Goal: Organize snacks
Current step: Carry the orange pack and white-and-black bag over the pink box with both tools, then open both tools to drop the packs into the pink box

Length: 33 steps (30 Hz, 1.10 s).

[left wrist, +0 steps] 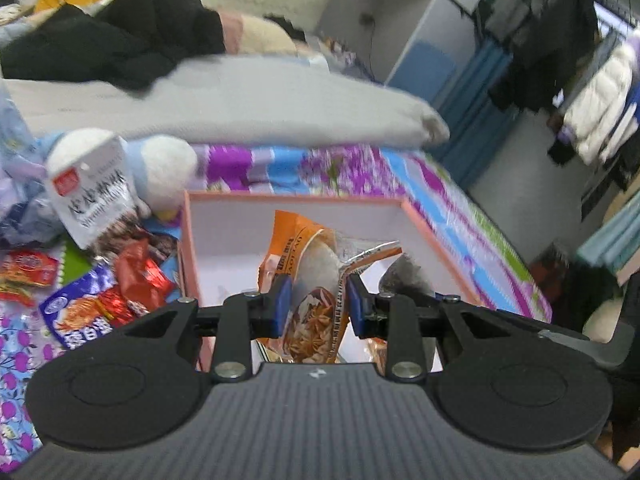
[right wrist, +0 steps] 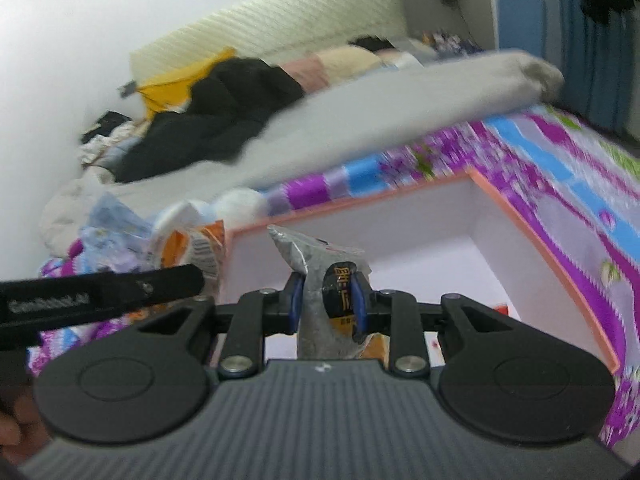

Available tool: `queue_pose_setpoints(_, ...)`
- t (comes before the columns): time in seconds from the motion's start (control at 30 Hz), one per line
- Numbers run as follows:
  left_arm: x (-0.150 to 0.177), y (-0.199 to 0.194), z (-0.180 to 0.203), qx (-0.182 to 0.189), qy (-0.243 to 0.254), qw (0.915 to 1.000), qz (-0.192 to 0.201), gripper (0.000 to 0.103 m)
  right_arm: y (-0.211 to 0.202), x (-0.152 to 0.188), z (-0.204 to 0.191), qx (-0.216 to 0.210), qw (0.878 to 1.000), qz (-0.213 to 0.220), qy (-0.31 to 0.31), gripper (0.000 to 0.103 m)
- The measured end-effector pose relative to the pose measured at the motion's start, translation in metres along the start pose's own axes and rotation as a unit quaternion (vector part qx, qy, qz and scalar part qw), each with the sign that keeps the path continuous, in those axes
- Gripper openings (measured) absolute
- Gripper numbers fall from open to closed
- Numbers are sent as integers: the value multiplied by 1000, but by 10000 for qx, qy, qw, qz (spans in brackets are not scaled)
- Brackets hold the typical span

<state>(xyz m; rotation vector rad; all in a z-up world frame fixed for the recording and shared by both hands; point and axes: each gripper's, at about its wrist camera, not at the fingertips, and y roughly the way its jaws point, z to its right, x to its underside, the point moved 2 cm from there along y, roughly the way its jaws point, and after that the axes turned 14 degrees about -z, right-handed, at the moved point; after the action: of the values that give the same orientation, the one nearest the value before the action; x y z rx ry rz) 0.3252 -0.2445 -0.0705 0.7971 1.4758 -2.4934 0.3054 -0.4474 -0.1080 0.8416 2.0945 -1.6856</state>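
The left tongs (left wrist: 314, 304) were clenched on an orange snack packet (left wrist: 310, 280), its clear window showing a pale piece of food, with star anise printed lower down. The packet hung over the near half of the pink-rimmed box (left wrist: 416, 216), close to the box's left wall. The white floor of the box lay mostly bare beyond it, leaving open room toward the far and right walls.

The right tongs (right wrist: 325, 300) were grasping a silver foil packet (right wrist: 310, 280) with a black and gold label, its crimped top corner pointing up. It too hung over the box (right wrist: 516, 216), near the left wall, with a wide free stretch of box floor to the right. The other tool's black arm (right wrist: 100, 300) crossed the lower left of that view, well clear of the foil packet.

Left of the box, loose snacks crowded the floral bedsheet (left wrist: 360, 168): a white bag (left wrist: 94, 196), red wrappers (left wrist: 138, 276) and a blue packet (left wrist: 80, 308). A plush toy (left wrist: 160, 168) sat just behind the box's left corner. A grey folded quilt (left wrist: 240, 104) edged the sheet farther back.
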Motion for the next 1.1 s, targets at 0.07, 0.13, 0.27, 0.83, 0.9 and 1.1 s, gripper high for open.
queue_pose_setpoints(0.07,-2,17,0,-29,60,9998,-177,35,13,3,9,105,9998,-136,54,29)
queue_pose_setpoints(0.13,-2,31,1,-41,49,9995,-313,35,26,7,18,136,9994,-276,132,29)
queue_pose_setpoints(0.27,0,48,3,-55,56,9986,-526,35,42,16,28,188,9984,-477,243,30)
queue_pose_setpoints(0.83,19,-28,9,-194,95,9997,-105,67,-12,21,7,-41,9998,27,192,56)
queue_pose_setpoints(0.9,24,-46,9,-196,123,9997,13,67,-28,21,-1,-69,9997,182,117,56)
queue_pose_setpoints(1.1,40,-97,2,-250,140,9990,347,67,-69,24,-24,-174,9982,573,-40,56)
